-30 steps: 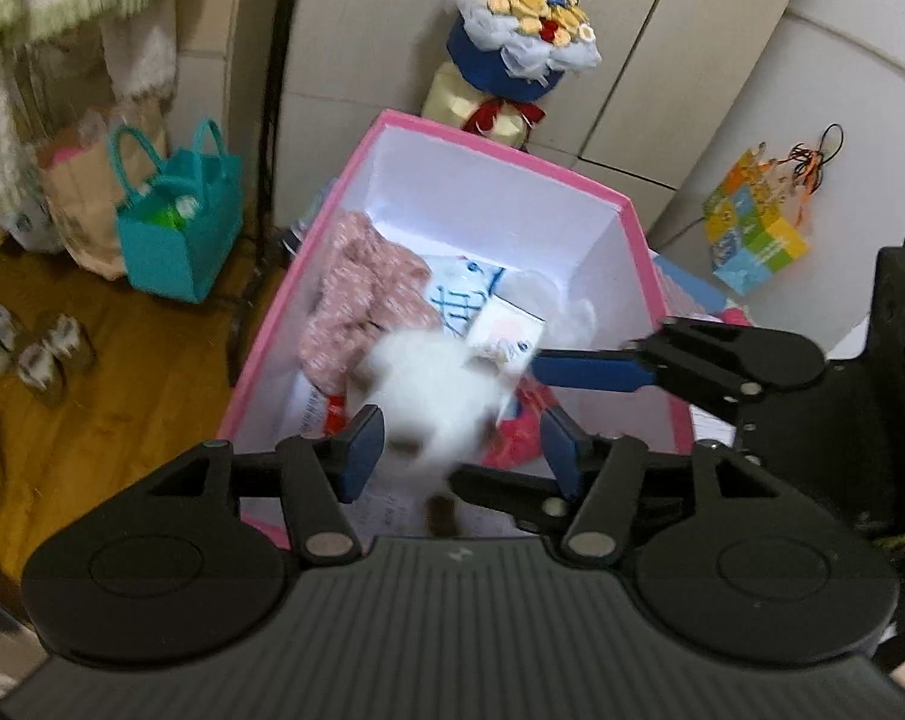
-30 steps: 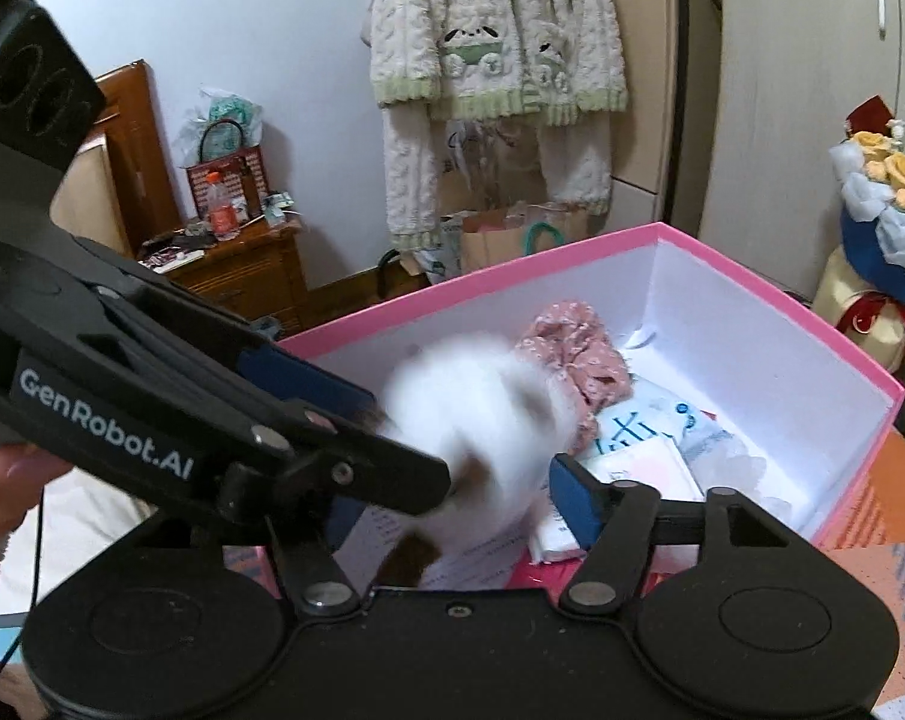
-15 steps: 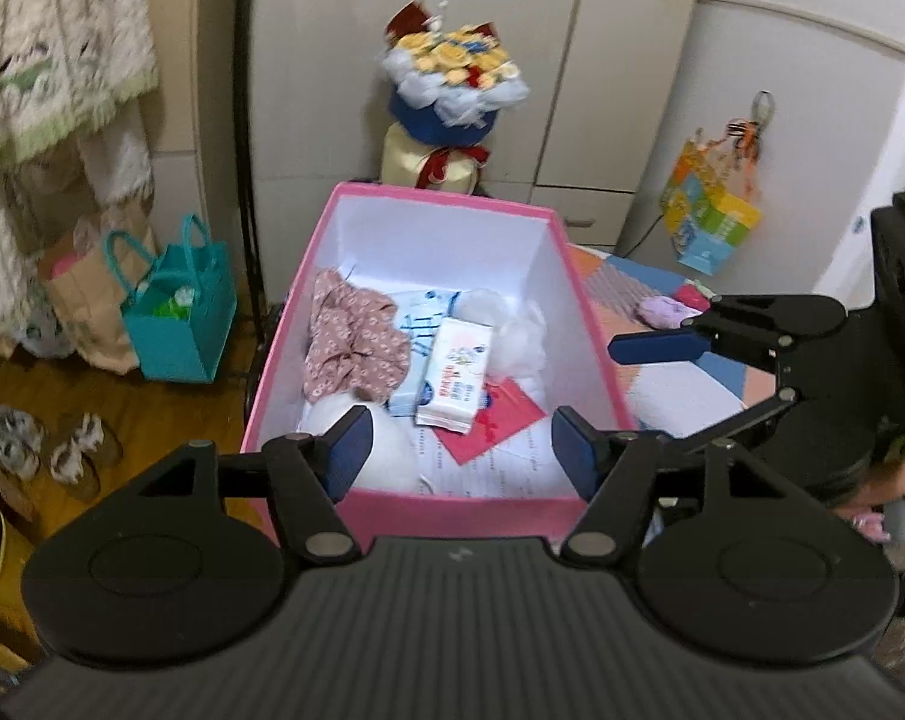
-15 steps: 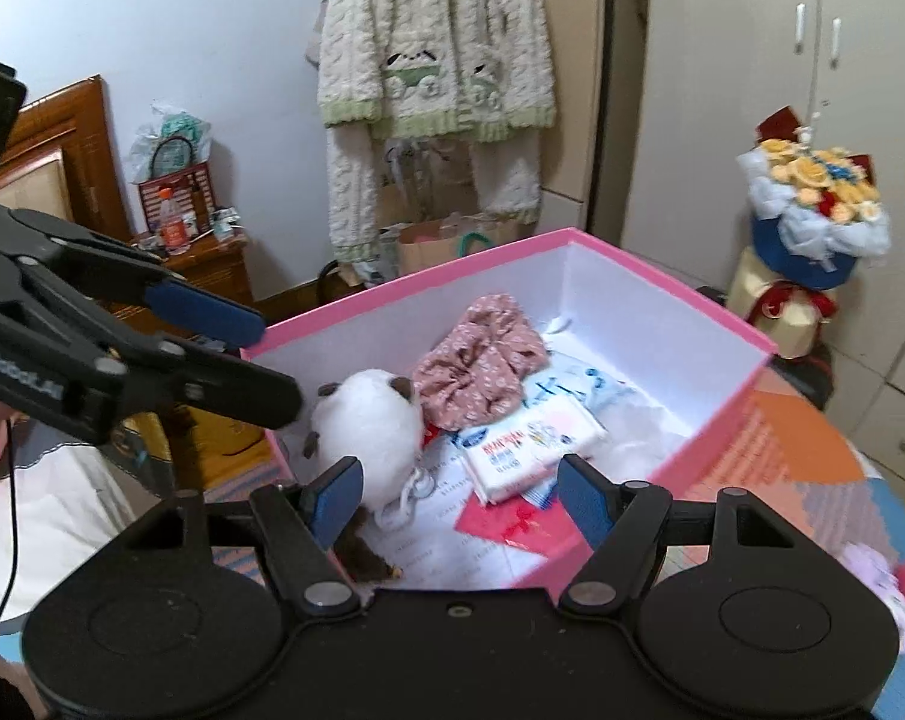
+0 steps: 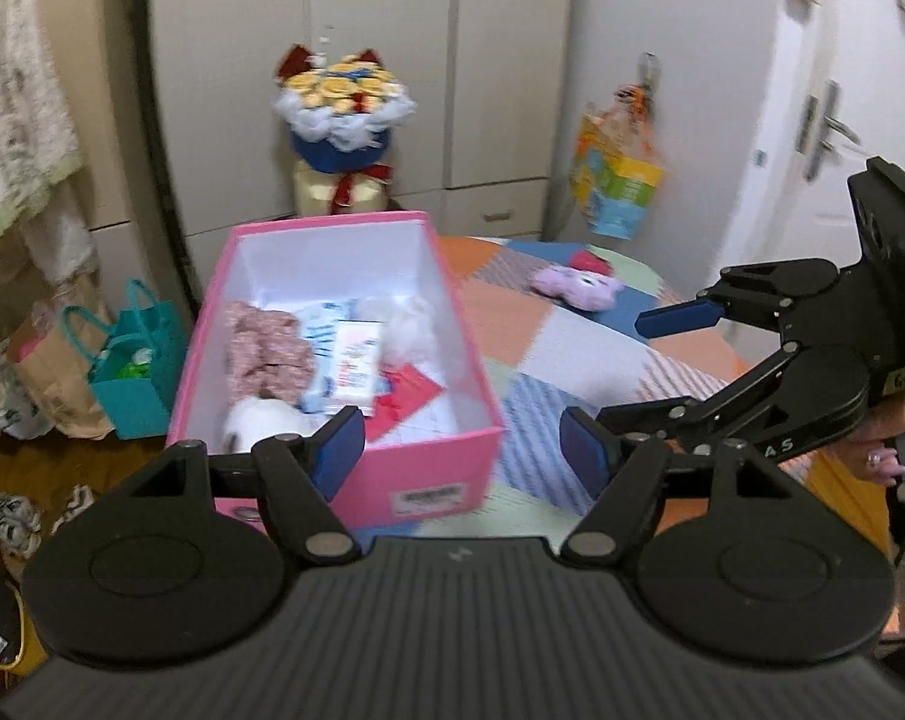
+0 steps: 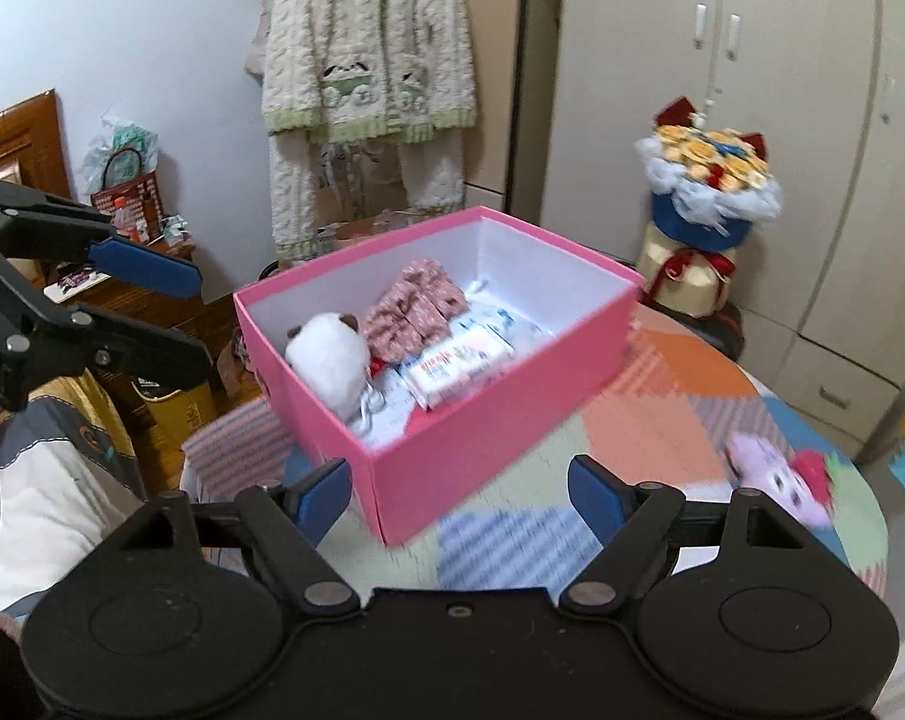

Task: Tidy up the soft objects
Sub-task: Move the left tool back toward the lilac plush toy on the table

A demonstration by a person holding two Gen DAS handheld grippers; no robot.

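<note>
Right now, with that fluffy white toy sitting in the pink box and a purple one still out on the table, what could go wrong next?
The purple plush lies near the far rim of the round table; a clumsy grab might nudge it off.

The pink box stands close to the table's other edge, so pushing another toy in could shift it toward the drop.

The white plush leans high against the box wall and may tip out if bumped.

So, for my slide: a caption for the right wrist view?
Empty right gripper, jaws opening, faces pink box holding white plush.
</note>
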